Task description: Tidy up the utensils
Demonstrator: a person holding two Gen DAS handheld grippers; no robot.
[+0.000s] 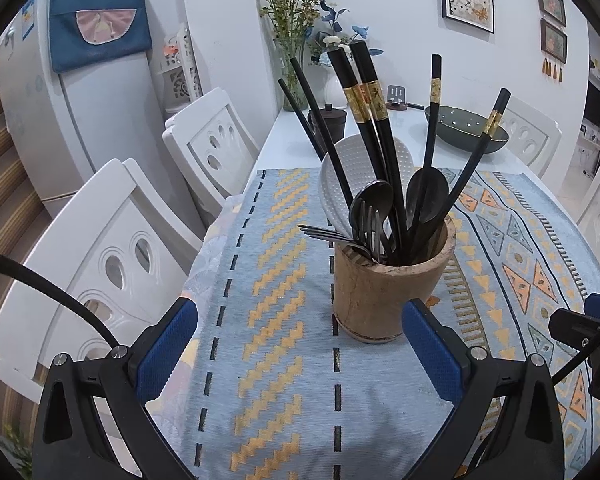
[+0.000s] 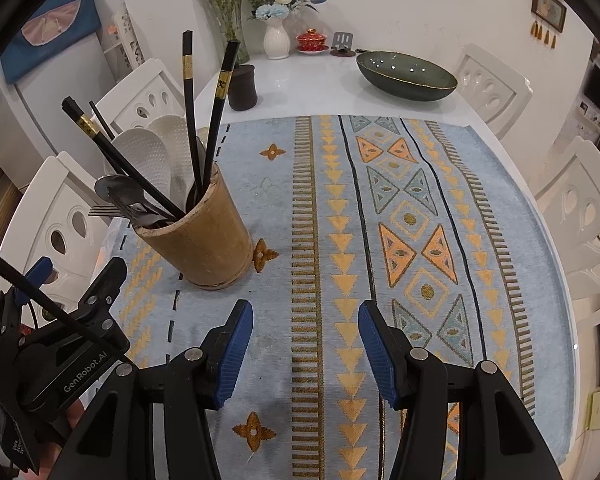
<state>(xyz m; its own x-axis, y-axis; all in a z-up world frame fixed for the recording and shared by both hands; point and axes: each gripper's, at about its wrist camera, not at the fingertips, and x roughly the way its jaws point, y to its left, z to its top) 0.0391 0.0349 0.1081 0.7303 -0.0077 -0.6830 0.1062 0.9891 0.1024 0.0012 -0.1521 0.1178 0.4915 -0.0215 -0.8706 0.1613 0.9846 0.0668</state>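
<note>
A tan bamboo utensil holder (image 1: 392, 284) (image 2: 204, 240) stands upright on a patterned blue cloth (image 1: 268, 320) (image 2: 340, 240). It holds several black chopsticks (image 1: 364, 112) (image 2: 216, 108), dark metal spoons (image 1: 426, 196) (image 2: 116, 188), forks (image 1: 328, 234) (image 2: 104, 211) and white rice paddles (image 1: 332, 172) (image 2: 144, 152). My left gripper (image 1: 300, 344) is open just short of the holder, nothing between its blue pads. My right gripper (image 2: 306, 344) hangs open over bare cloth, to the right of the holder and nearer to me. The left gripper's body (image 2: 68, 340) shows at the lower left of the right wrist view.
White chairs (image 1: 100, 256) (image 2: 580, 232) line both sides of the table. At the far end stand a dark green bowl (image 1: 466, 130) (image 2: 406, 76), a dark lidded cup (image 1: 327, 122) (image 2: 242, 87), flower vases (image 2: 277, 40) and a red lidded cup (image 2: 312, 40). A fridge (image 1: 80, 112) stands at the left.
</note>
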